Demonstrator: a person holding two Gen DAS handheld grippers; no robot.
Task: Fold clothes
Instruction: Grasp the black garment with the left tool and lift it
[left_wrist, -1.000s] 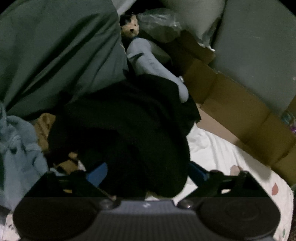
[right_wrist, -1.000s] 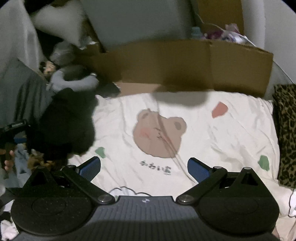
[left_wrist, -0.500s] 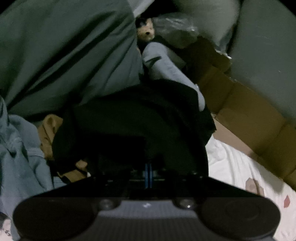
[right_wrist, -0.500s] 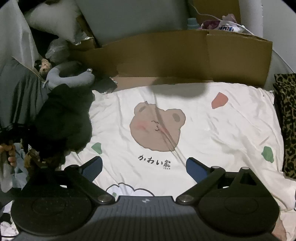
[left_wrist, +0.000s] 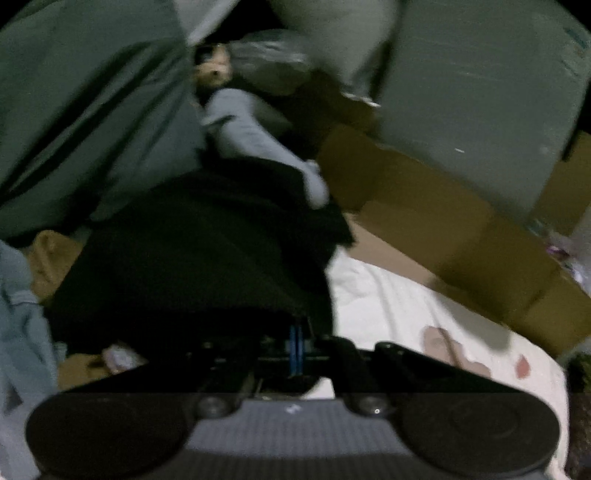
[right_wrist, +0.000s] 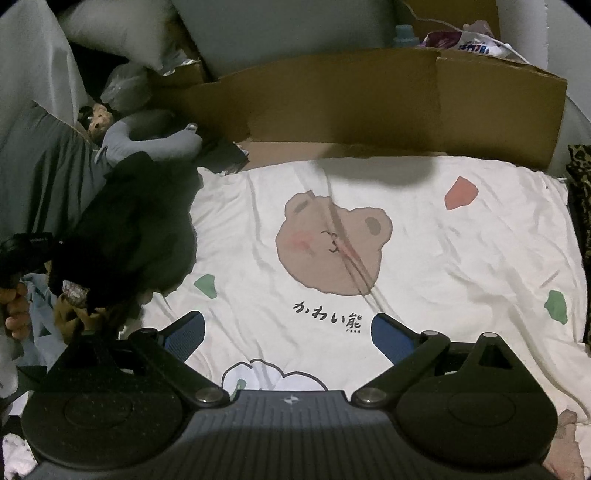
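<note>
here white bear-print sheet (right_wrist: 424, 258), cardboard wall (right_wrist: 369, 99) behind; left jaws pinching black garment (left_wrist: 192, 251), right jaws spread.

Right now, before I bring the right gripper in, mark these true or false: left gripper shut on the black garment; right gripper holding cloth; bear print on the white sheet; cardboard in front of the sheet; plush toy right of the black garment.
1. The left gripper is shut on the black garment. True.
2. The right gripper holds cloth. False: it is open, holding nothing.
3. The white sheet bears a brown bear print. True.
4. The brown cardboard lies nearer than the sheet. False: it stands beyond it.
5. The grey plush toy is right of the garment. False: beyond it, at left.
</note>
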